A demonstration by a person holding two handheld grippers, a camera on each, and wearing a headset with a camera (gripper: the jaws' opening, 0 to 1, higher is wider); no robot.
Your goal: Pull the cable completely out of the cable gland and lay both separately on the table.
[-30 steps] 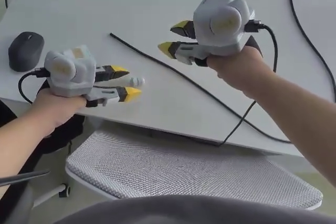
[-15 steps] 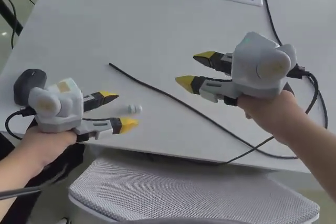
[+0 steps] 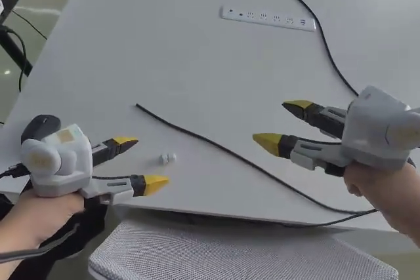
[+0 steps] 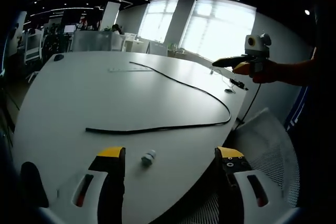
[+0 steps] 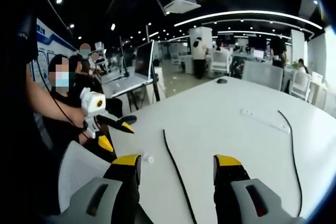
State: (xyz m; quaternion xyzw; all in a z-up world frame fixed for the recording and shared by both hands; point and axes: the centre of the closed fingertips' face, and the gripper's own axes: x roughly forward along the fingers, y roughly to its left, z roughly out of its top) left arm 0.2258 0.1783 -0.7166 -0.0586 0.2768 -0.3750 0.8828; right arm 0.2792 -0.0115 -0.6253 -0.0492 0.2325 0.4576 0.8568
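On the white office tabletop (image 3: 164, 50) the black cable (image 3: 226, 151) lies slantwise, far-left to near-right, cable gland (image 3: 167, 158) apart; left hand-held gripper (image 3: 146, 161) and right hand-held gripper (image 3: 277, 122) gape empty

Head view bright, even daylight: white table (image 3: 197, 50) slightly washed out, shadows faint, cable (image 3: 216, 145) crisp. Left gripper view — windows (image 4: 215, 30) blown out, room around them dark. Right gripper view dim, ceiling strip lights (image 5: 252, 11) glaring. Both bend heavily at the edges.
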